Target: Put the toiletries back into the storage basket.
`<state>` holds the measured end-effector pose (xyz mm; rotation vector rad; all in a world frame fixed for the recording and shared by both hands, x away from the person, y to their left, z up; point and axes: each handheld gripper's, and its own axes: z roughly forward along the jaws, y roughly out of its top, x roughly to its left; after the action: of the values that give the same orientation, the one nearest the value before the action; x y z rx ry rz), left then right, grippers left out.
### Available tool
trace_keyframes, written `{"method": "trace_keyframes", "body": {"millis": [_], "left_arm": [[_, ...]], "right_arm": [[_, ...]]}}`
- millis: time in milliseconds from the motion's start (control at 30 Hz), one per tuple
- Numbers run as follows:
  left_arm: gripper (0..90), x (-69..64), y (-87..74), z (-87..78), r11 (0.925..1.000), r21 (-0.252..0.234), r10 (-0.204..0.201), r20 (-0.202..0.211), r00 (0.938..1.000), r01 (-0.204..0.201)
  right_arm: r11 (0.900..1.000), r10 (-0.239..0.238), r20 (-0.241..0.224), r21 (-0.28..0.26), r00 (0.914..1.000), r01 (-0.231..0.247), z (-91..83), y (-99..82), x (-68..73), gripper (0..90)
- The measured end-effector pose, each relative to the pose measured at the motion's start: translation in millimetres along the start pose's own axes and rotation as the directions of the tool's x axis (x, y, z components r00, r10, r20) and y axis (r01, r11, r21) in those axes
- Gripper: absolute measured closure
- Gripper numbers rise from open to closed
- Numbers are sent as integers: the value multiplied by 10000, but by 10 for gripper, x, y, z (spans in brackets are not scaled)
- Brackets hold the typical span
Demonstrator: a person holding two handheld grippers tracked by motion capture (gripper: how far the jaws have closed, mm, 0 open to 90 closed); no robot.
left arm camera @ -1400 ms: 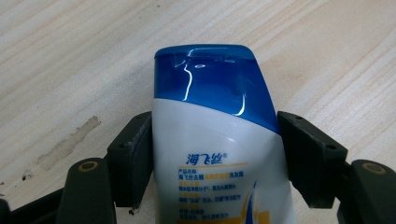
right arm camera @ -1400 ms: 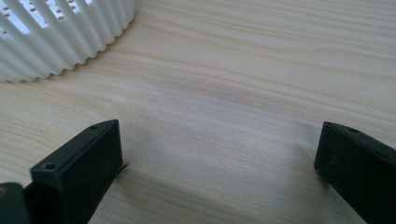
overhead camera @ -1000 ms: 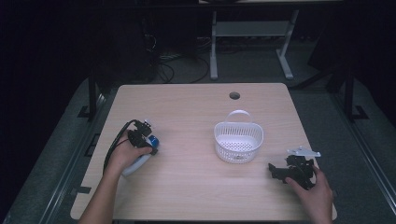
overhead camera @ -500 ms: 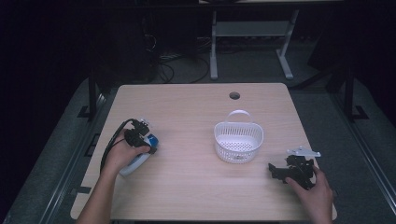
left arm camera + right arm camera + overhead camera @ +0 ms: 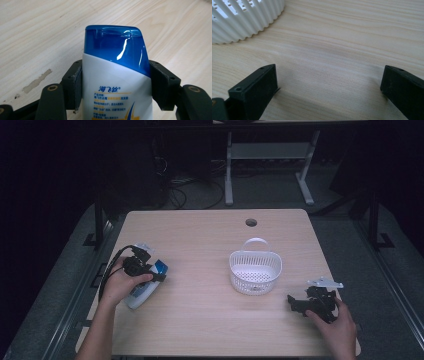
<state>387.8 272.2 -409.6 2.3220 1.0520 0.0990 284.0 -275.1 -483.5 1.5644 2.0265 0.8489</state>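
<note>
A white shampoo bottle (image 5: 117, 92) with a blue cap (image 5: 117, 50) sits between my left gripper's (image 5: 115, 75) black jaws, whose pads (image 5: 76, 87) press on its two sides. In the high view that gripper (image 5: 150, 272) and the bottle (image 5: 142, 292) are near the table's left edge, with the cap (image 5: 161, 268) pointing right. My right gripper (image 5: 297, 302) rests at the front right of the table. Its jaws stand wide apart (image 5: 329, 82) over bare wood with nothing between them.
A white slotted plastic basket (image 5: 255, 270) with a handle stands right of the table's middle, just beyond the right gripper, and its wall (image 5: 242, 17) shows in the right gripper view. A round cable hole (image 5: 251, 222) lies near the wooden table's (image 5: 200, 320) far edge.
My left gripper has risen a little and shifted slightly, taking the bottle with it. The right hand and the basket have stayed put.
</note>
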Motion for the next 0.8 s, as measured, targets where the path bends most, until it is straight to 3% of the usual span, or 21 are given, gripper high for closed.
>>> {"method": "trace_keyframes", "body": {"millis": [133, 167, 400, 433, 700, 800], "left_arm": [[361, 41, -36, -88, 9980, -625, -14, 493, 9988, 45], [361, 61, -55, -124, 9953, -963, 24, 738, 9973, 47], [362, 94, -94, -219, 9849, -1730, 204, 1303, 9913, 25], [362, 93, -101, -244, 9799, -1995, 310, 1460, 9888, -13], [363, 98, -123, -299, 9627, -2706, 632, 2021, 9773, -63], [364, 97, -125, -329, 9512, -3084, 809, 2284, 9702, -67]], "right_arm": [[10000, 6, -2, 1, 10000, -6, 0, 0, 0, 4], [10000, 2, 1, 0, 10000, -2, 0, 0, 0, 5], [10000, 5, -2, 0, 10000, -5, 0, 0, 0, 4], [10000, 1, -2, 0, 10000, -1, 0, 0, 0, 5], [10000, 0, 0, -1, 10000, 0, 0, 0, 0, 4], [10000, 5, -1, 5, 10000, -5, 0, 0, 0, 5]]}}
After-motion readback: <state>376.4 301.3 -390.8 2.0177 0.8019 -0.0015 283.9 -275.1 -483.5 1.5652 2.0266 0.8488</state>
